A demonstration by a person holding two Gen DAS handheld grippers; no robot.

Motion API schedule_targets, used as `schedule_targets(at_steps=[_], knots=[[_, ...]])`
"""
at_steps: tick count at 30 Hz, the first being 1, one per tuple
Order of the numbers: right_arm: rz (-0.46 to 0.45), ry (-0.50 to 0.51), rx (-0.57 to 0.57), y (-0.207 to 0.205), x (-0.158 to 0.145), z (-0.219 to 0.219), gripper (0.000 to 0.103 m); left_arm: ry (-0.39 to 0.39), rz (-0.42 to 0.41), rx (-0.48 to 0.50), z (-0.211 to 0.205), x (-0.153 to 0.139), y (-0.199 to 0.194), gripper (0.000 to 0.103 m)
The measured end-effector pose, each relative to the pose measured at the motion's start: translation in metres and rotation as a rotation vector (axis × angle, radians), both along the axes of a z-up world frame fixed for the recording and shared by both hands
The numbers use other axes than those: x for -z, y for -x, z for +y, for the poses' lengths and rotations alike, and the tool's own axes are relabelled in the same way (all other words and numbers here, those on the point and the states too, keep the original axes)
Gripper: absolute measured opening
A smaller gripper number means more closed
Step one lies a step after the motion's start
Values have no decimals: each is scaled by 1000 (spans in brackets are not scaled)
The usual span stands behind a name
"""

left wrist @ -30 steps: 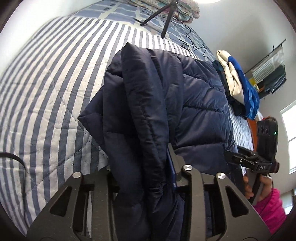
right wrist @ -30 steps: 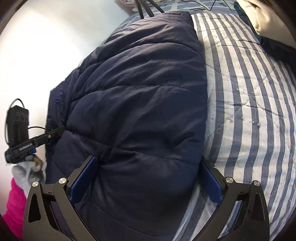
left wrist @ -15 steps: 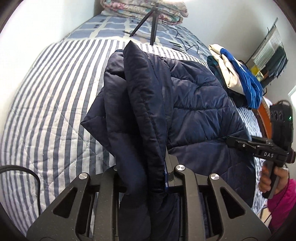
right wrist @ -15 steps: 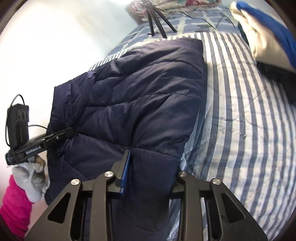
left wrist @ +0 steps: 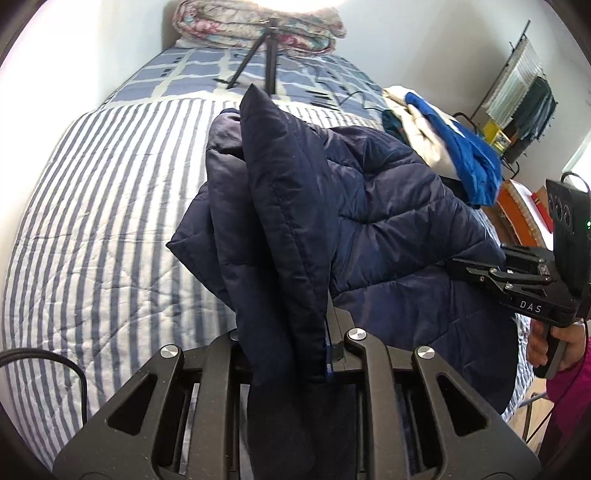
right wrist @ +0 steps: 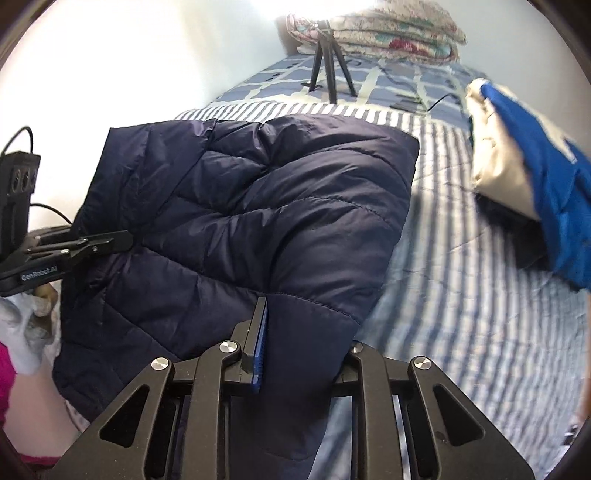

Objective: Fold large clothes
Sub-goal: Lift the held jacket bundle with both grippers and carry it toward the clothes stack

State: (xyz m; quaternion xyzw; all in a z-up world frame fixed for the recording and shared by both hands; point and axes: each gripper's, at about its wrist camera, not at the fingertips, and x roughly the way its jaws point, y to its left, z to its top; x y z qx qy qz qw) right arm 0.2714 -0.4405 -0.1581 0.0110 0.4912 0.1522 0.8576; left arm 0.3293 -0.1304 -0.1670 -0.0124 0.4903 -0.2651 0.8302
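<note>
Navy puffer jacket (right wrist: pixel 258 206) lifted over striped bed (right wrist: pixel 461 314). Left gripper (left wrist: pixel 295 332) jaws clamped on one bunched edge; right gripper (right wrist: pixel 295 332) jaws closing, pressed on another. Clothes pile (right wrist: pixel 528 177) beside.

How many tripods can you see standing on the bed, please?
1. A black tripod stands at the far end of the striped bed, in front of the folded floral quilt; the puffer jacket may hide others.

left wrist: near, facing downward | right wrist: same | shared: jacket (left wrist: pixel 369 206), bed (right wrist: pixel 461 295)
</note>
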Motion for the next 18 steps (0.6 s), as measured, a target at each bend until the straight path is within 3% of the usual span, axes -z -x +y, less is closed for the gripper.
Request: schedule_targets(at_steps=[7,18], knots=[[-56,121,12,7,-22,-18,20,39,-30,42,-32,-13,7,17],[-142,211,70,26,-56,-72,19,87,-87,99,-95,-42,5,17]])
